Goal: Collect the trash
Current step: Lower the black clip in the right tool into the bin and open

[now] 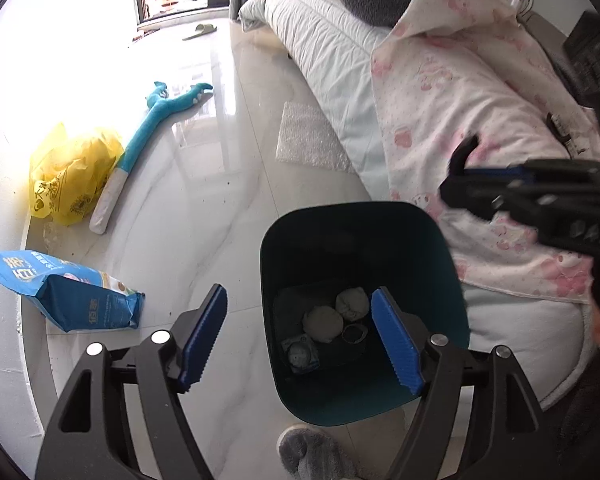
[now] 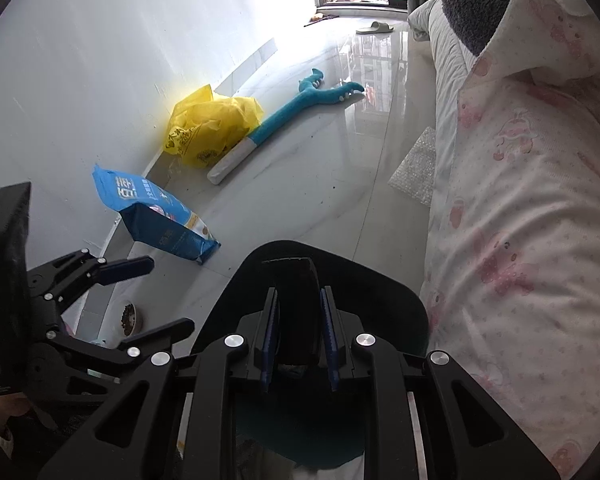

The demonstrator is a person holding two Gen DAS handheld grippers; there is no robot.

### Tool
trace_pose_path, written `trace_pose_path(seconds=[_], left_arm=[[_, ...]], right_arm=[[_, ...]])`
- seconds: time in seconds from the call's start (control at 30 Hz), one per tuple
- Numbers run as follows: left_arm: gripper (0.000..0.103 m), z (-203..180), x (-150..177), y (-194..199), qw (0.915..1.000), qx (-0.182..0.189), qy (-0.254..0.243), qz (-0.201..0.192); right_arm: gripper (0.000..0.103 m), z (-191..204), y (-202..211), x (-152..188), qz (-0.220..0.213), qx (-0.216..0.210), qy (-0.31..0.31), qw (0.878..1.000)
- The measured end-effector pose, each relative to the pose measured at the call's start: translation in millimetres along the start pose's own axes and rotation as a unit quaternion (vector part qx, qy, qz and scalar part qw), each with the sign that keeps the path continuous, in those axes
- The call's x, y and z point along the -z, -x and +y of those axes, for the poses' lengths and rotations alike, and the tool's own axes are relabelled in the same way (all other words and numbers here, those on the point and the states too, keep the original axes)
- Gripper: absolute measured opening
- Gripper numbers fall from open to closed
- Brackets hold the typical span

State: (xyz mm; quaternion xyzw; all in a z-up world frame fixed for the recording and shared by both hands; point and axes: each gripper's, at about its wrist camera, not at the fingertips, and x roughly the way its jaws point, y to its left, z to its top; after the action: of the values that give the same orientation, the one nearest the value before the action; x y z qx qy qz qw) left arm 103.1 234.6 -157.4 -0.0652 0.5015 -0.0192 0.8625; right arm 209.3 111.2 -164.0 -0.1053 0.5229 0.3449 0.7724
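Note:
A dark teal trash bin [image 1: 360, 240] stands on the tiled floor beside the bed. On its bottom lie two crumpled paper balls [image 1: 323, 322], a small ring and a round packet [image 1: 300, 354]. My left gripper [image 1: 300, 294] hangs open over the bin's mouth with nothing between its blue pads; in the right wrist view the left gripper [image 2: 164, 296] shows at the left, jaws apart. My right gripper [image 2: 300, 292] is shut on a dark flat object [image 2: 296, 308] just above the bin [image 2: 380, 292]. What that object is I cannot tell. The right gripper [image 1: 460, 176] sits above the bin's right side.
Along the wall lie a yellow plastic bag [image 1: 72, 172], a blue pet-food bag [image 1: 80, 296] and a teal plush toy [image 1: 152, 128]. A bubble-wrap sheet [image 1: 308, 136] lies by the bed with its pink quilt [image 1: 480, 100]. A food bowl [image 2: 128, 318] and a grey-slippered foot [image 1: 308, 452] are close by.

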Motion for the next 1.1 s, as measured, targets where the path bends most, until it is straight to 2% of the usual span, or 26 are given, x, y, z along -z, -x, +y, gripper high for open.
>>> trace_pose_path(seconds=[0.3, 0.6, 0.93, 1.1], left_arm=[[0.081, 6, -4, 33, 0.9978, -0.013, -0.005, -0.064], [0.082, 13, -10, 61, 0.9943, -0.018, 0.006, -0.105], [0.082, 6, -19, 100, 0.9839, 0.003, 0.001, -0.179], [0.08, -6, -24, 111, 0.9799, -0.009, -0.015, -0.199]], right_arm=[[0.021, 2, -40, 9, 0.06, 0.014, -0.01, 0.998], [0.021, 9, -68, 18, 0.104, 0.026, -0.005, 0.994], [0.021, -1, -88, 34, 0.151, 0.047, -0.012, 0.987], [0.021, -2, -91, 38, 0.158, 0.054, -0.009, 0.986]])
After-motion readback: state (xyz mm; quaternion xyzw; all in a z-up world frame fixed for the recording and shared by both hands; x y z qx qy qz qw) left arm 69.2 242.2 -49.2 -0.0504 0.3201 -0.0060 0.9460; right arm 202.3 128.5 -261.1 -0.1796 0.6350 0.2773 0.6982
